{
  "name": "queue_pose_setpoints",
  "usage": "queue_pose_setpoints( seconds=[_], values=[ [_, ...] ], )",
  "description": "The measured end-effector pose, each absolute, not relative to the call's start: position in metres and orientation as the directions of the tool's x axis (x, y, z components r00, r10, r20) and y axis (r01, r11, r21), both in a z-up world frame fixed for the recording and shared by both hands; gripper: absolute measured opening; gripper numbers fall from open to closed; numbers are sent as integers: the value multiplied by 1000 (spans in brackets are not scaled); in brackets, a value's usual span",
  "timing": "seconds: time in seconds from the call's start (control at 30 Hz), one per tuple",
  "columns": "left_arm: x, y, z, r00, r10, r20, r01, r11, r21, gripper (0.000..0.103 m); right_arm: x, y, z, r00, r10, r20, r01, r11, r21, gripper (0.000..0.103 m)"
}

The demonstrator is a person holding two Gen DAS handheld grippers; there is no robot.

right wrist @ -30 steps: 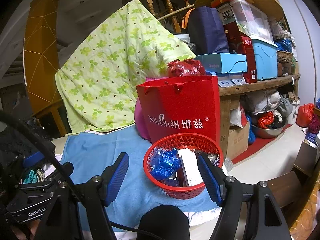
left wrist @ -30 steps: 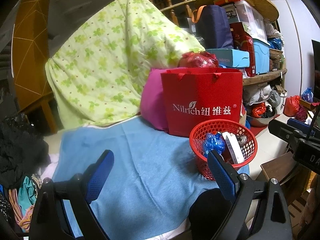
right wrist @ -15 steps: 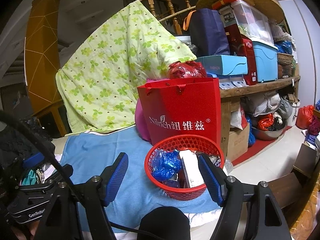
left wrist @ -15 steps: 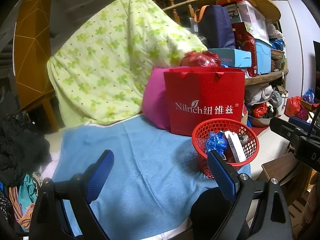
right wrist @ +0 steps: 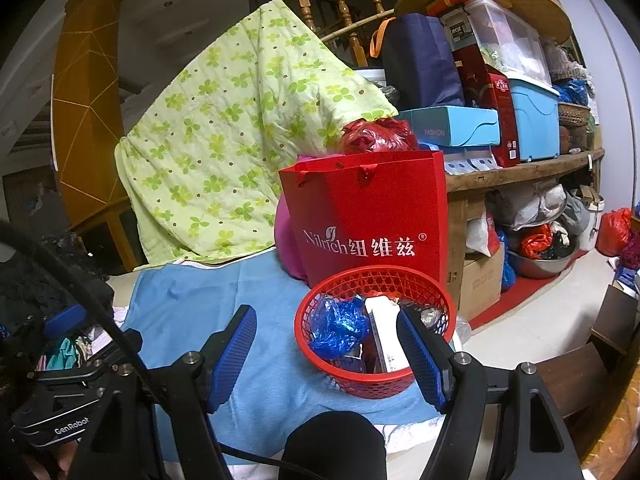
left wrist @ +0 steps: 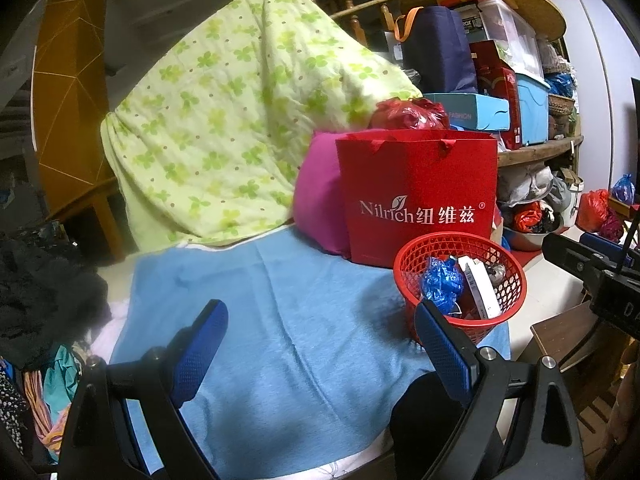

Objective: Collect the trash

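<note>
Basket: your red mesh basket [right wrist: 374,332] stands on the blue towel just ahead of your right gripper [right wrist: 326,354], its near rim between the two fingers and crowding the right-hand one; from your left gripper [left wrist: 324,346] it sits past the right fingertip.
Trash collected: a crumpled blue wrapper [right wrist: 338,326], a white carton [right wrist: 384,336] standing on end and some greyish scrap [left wrist: 494,270] already lie inside (so part of the job looks done).
Trash left: you have nothing loose between or ahead of either pair of fingers; the blue towel [left wrist: 280,312] shows bare, so I judge the collecting here is nearly or wholly finished, though anything outside these two views is unknown.
Right fingers: spread wide, gripping nothing.
Left fingers: spread wide, gripping nothing.
Behind the basket: a red paper bag [right wrist: 372,224] stands upright touching or just beside the far rim, with a pink cushion [left wrist: 320,192] and a green floral quilt [left wrist: 224,128] beyond.
</note>
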State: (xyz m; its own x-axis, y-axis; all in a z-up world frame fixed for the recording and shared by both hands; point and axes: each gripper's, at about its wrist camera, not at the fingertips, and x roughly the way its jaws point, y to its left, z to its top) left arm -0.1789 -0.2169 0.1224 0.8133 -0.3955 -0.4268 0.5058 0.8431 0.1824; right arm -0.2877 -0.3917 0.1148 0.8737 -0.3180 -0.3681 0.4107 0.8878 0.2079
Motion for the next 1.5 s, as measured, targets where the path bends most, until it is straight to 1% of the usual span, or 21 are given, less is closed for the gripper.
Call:
queue_pose_setpoints(
  seconds=[0.73, 0.97, 1.4, 1.5],
  values=[
    [-184, -230, 122, 814, -386, -435, 510, 832, 217, 94, -293, -401, 113, 881, -315, -353, 411, 879, 241, 76],
    [-184, -237, 120, 808, -392, -440, 522, 822, 228, 94, -291, -409, 109, 875, -318, -366, 421, 872, 250, 76],
    [-165, -244, 112, 763, -453, -461, 582, 791, 187, 94, -274, -421, 109, 837, -381, -392, 484, 851, 205, 76],
    [-153, -232, 112, 753, -477, -452, 591, 793, 148, 94, -263, -415, 115, 844, -379, -381, 471, 862, 187, 76]
  ],
)
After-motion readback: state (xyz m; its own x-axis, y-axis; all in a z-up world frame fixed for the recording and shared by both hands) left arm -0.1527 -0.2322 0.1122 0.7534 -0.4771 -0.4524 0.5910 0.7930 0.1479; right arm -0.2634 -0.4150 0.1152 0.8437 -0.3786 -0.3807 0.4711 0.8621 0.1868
